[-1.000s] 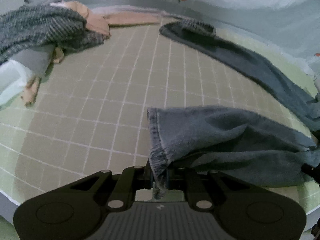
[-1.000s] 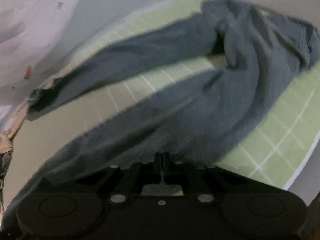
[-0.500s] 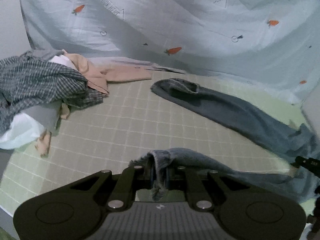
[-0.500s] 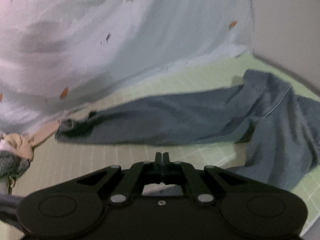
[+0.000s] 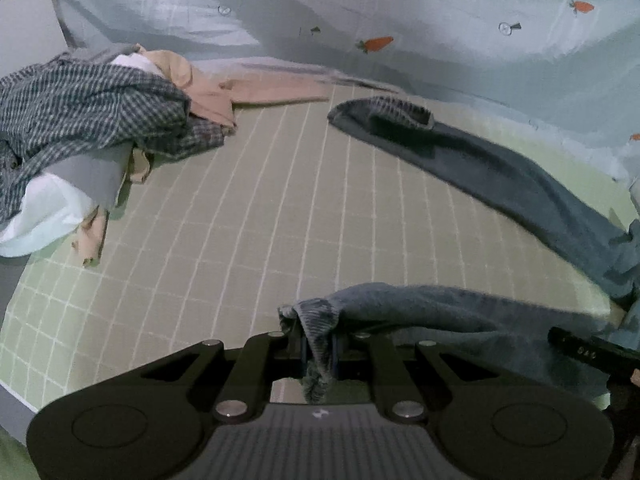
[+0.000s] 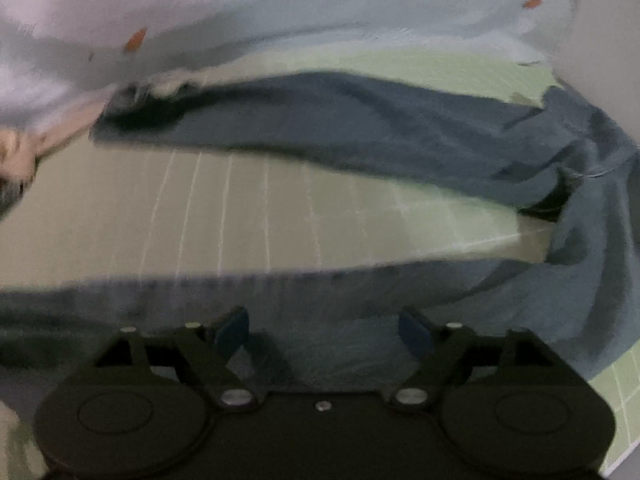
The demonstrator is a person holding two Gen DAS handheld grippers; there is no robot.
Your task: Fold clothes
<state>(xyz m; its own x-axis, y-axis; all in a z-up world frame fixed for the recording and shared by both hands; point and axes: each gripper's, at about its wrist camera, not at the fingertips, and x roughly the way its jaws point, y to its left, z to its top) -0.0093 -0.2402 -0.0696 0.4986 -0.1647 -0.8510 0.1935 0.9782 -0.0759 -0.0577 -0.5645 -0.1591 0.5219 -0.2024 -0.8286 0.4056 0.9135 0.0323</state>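
Left tongs grip the cuff of one pair of jeans on the gridded mat. Right tongs, jaws just opened wide, hover empty over a leg. One clothes pile lies apart.

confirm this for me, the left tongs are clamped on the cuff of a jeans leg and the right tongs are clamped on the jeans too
Only the left half is right. The left tongs are clamped on the cuff of the jeans. The right tongs stand open, having just been opening, and the right wrist view shows denim below them but nothing pinched.
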